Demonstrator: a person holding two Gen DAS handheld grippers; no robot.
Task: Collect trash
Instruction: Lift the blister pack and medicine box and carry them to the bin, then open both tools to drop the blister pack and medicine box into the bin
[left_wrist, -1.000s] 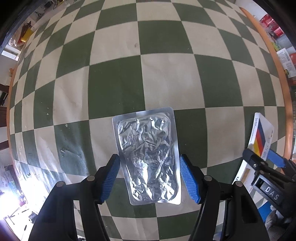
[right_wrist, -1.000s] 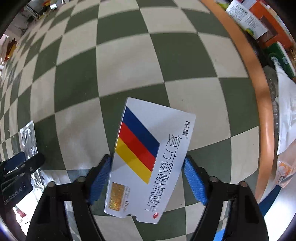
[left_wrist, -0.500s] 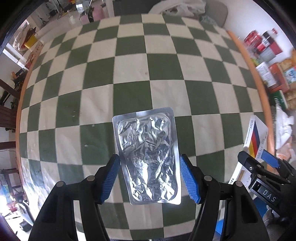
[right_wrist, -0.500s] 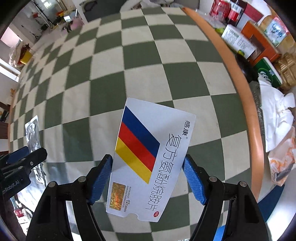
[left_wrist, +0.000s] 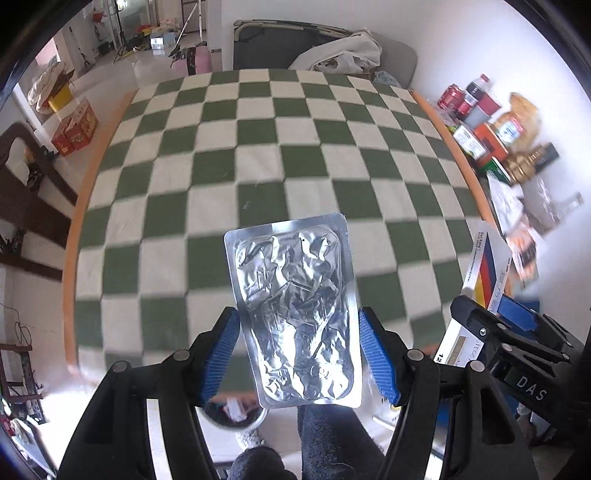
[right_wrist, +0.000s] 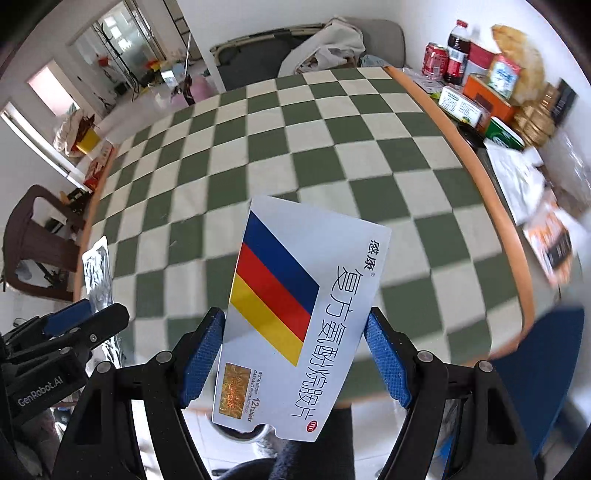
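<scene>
My left gripper (left_wrist: 297, 354) is clamped on a crumpled silver blister sheet (left_wrist: 293, 314), its blue pads pressing both long edges; the foil is wrinkled and dented all over, with a flat rim round it, and it hangs in the air above the near edge of the green-and-white checkered table (left_wrist: 258, 162). My right gripper (right_wrist: 295, 354) grips a flat white medicine box (right_wrist: 303, 317) by its sides; the box carries slanted blue, red and yellow stripes, dark Chinese lettering, a gold hologram patch and "12 Tablets", and it too is held above the table's near edge, to the right of the foil. Beneath the foil I see a round bin (left_wrist: 236, 415) on the floor with some paper scraps inside; more I cannot tell.
</scene>
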